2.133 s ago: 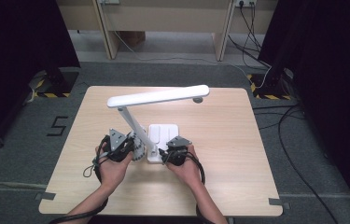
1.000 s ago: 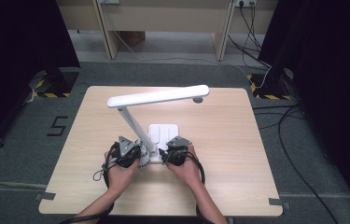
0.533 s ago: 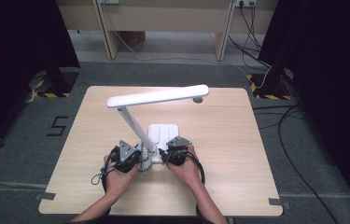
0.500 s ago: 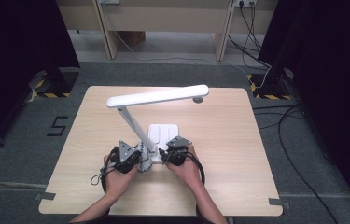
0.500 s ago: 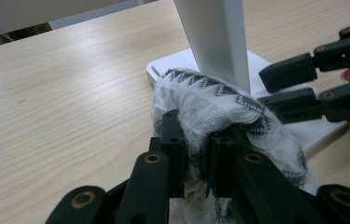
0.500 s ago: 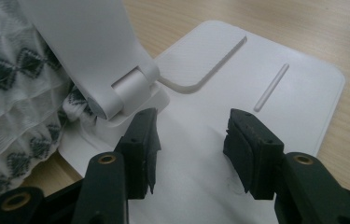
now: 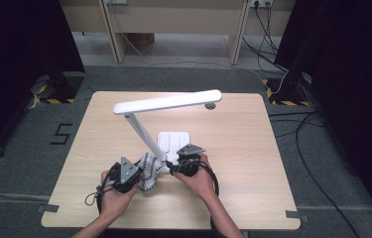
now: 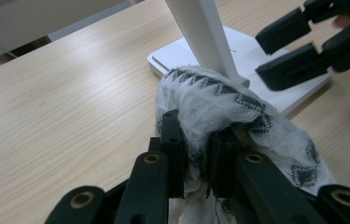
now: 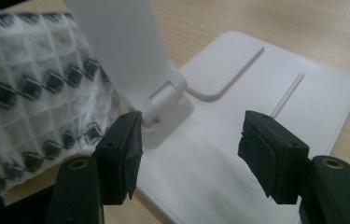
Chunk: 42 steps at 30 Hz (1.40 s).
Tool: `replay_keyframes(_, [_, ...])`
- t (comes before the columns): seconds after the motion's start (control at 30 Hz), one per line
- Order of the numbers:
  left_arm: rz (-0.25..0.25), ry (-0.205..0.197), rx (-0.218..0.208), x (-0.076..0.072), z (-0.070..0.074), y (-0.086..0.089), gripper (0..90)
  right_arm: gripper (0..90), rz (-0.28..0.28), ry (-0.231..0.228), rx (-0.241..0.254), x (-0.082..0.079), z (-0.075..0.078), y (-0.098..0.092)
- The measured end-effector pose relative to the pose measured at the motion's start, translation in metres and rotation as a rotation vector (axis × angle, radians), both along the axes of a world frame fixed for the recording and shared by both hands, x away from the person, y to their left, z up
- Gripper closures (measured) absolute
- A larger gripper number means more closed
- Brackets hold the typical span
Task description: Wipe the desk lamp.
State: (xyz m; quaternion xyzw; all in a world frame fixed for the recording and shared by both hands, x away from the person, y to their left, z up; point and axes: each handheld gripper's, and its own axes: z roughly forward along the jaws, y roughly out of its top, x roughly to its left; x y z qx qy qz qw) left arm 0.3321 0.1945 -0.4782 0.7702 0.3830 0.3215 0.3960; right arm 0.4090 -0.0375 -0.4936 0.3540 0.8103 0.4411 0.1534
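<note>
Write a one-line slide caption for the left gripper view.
Left tool clamps a patterned cloth against the white lamp's stem above its base.

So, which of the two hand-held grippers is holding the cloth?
The left hand-held gripper: its jaws pinch the patterned cloth beside the lamp's arm. The right hand-held gripper stands open over the white base.

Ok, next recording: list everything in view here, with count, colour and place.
desk lamp: one, white, mid-table, flat base toward the near edge
cloth: one, white with black pattern, against the lamp's stem, beside the base
table: one, light wood, centre
floor: grey carpet, with cables at right
left hand-held gripper: one, black, shut on the cloth
right hand-held gripper: one, black, over the base, jaws just opened, nothing between them
hands: two, at the near edge
</note>
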Motion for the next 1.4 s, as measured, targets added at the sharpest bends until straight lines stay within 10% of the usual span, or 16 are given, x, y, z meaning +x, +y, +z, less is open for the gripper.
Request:
replay_keyframes(0.63, [-0.067,-0.018,0.002,-0.009,0.006,0.001,79.1,24.1,0.264,-0.021,0.058,-0.042,0.034,0.019])
replay_keyframes(1.4, [-0.161,-0.053,0.029,-0.014,0.012,-0.006,79.2,17.1,0.318,-0.039,-0.018,-0.041,0.024,0.028])
